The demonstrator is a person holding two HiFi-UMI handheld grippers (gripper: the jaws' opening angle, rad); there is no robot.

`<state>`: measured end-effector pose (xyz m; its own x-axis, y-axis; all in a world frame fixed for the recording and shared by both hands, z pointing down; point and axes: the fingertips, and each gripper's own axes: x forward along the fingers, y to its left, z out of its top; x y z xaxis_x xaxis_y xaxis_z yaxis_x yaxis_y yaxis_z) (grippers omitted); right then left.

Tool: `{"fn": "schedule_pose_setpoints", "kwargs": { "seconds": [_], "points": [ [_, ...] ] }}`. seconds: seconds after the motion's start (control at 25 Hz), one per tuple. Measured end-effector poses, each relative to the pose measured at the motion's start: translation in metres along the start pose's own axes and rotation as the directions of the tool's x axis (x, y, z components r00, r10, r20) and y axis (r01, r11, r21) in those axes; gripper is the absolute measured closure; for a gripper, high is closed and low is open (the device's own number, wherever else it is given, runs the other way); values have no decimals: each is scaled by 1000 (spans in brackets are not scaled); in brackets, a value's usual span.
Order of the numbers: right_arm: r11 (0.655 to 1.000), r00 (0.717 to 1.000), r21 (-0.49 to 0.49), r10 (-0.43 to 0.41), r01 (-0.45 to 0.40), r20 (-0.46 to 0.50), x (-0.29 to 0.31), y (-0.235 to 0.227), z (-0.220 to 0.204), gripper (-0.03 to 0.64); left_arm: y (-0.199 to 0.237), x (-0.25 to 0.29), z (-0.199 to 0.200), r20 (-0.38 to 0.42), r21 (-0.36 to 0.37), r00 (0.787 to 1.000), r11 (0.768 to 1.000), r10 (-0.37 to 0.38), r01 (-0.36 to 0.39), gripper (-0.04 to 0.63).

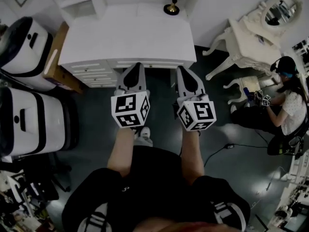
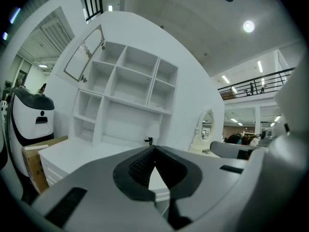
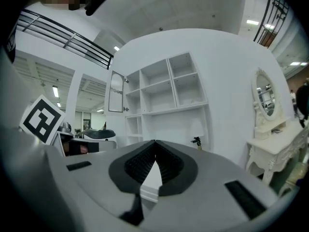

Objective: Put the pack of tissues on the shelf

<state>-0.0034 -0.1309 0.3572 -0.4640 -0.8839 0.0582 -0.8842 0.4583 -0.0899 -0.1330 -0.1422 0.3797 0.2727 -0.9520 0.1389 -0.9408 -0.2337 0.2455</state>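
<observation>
No pack of tissues shows in any view. The white shelf unit (image 2: 129, 83) (image 3: 166, 88) with open compartments stands on the back of a white desk (image 1: 130, 33); its compartments look bare. My left gripper (image 1: 136, 66) (image 2: 154, 148) and my right gripper (image 1: 181, 69) (image 3: 155, 141) hover side by side just in front of the desk's drawers, pointing at the shelf. Both are shut with the jaw tips touching, and nothing is held between them.
A small brass lamp (image 1: 171, 7) (image 3: 195, 140) sits at the desk's back right. White machines (image 1: 26, 50) and a cardboard box (image 1: 55, 57) crowd the left. An ornate dressing table with mirror (image 1: 251, 33) and a seated person (image 1: 292, 103) are at the right. A cable (image 1: 231, 146) lies on the floor.
</observation>
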Motion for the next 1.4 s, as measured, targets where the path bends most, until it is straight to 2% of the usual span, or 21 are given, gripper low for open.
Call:
{"fn": "schedule_pose_setpoints", "kwargs": {
  "seconds": [0.28, 0.6, 0.84, 1.24, 1.4],
  "points": [
    [998, 999, -54, 42, -41, 14, 32, 15, 10, 597, 32, 14, 19, 49, -14, 998, 999, 33, -32, 584],
    [996, 999, -83, -18, 20, 26, 34, -6, 19, 597, 20, 34, 25, 64, -18, 997, 999, -30, 32, 585],
    [996, 999, -72, -43, 43, -5, 35, -23, 8, 597, 8, 49, 11, 25, -18, 998, 998, -59, 59, 584],
    [997, 1000, -69, 26, -24, 15, 91, -43, 14, 597, 15, 100, 32, 62, 6, 998, 1000, -30, 30, 584],
    [1000, 999, -16, 15, -15, 33, 112, -69, 21, 597, 11, 130, 26, 22, 17, 999, 999, -43, 42, 584]
  ]
}}
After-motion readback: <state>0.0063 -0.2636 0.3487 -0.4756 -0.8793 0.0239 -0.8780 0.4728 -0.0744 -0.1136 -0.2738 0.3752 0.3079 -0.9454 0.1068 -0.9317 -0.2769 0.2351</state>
